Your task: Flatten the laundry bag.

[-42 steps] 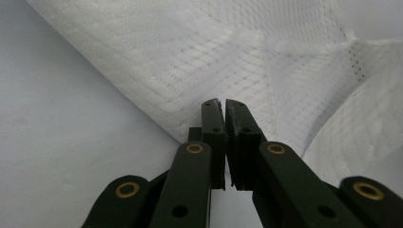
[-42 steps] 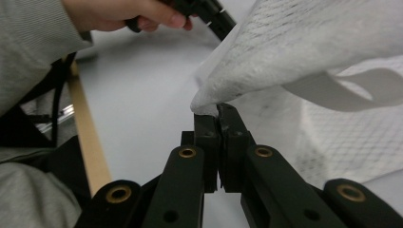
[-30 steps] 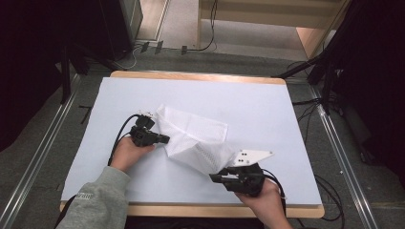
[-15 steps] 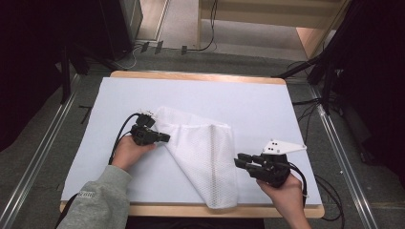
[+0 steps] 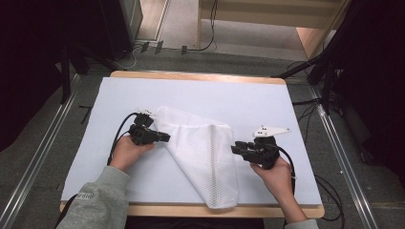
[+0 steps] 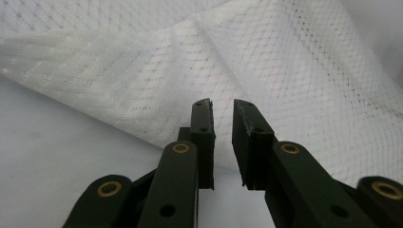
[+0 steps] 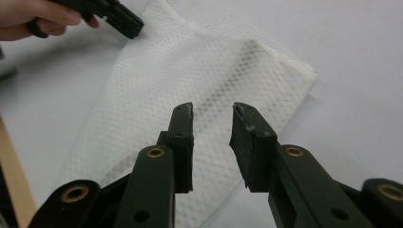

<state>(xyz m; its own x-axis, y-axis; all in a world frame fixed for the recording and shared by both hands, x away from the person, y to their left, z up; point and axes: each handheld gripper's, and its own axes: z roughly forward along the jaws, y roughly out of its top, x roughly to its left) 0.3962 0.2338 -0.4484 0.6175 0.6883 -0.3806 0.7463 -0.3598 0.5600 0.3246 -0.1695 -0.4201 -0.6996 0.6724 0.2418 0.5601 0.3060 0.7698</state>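
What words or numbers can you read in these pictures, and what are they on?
None can be read.
Grey sleeve cuff: a small pale mark, too small and blurred to read.
Mesh cloth, white mat and both grippers, left and right: no writing on them.

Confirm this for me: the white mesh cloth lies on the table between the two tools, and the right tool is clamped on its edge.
Not quite. The white mesh cloth does lie on the table between the two tools, but the right tool is not clamped on its edge: the right gripper view shows its jaws apart with nothing between them, short of the cloth. The high view also shows a gap beside the cloth.
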